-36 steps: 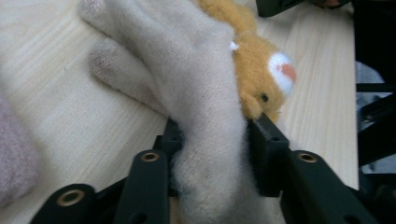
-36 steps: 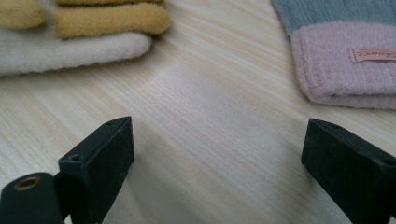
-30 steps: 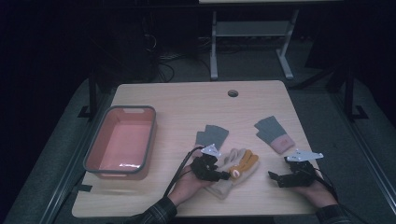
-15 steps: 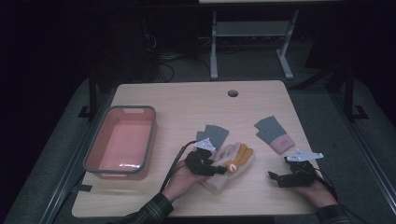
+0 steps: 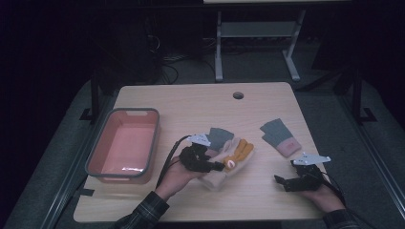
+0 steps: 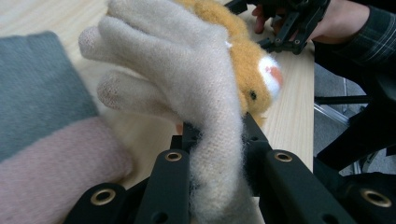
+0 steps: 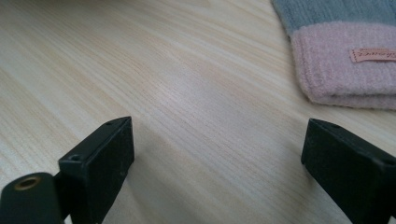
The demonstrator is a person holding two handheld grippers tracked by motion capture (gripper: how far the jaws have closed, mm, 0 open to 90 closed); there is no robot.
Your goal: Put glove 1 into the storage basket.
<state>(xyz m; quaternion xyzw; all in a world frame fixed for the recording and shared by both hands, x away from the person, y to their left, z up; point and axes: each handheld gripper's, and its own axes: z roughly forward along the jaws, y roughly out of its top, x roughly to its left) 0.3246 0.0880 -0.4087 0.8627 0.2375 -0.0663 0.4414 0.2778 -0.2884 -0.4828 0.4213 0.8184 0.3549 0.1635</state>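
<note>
Left gripper is clamped on the cream glove, lifting it near the table middle. Right gripper sits wide open, nothing in it. Thin pinch, so the orange glove could snag or it slips out.

light wooden table, pink tub at left, grey-pink gloves, cream glove near the front edge

Dim rm, wood table (grey floor)
</note>
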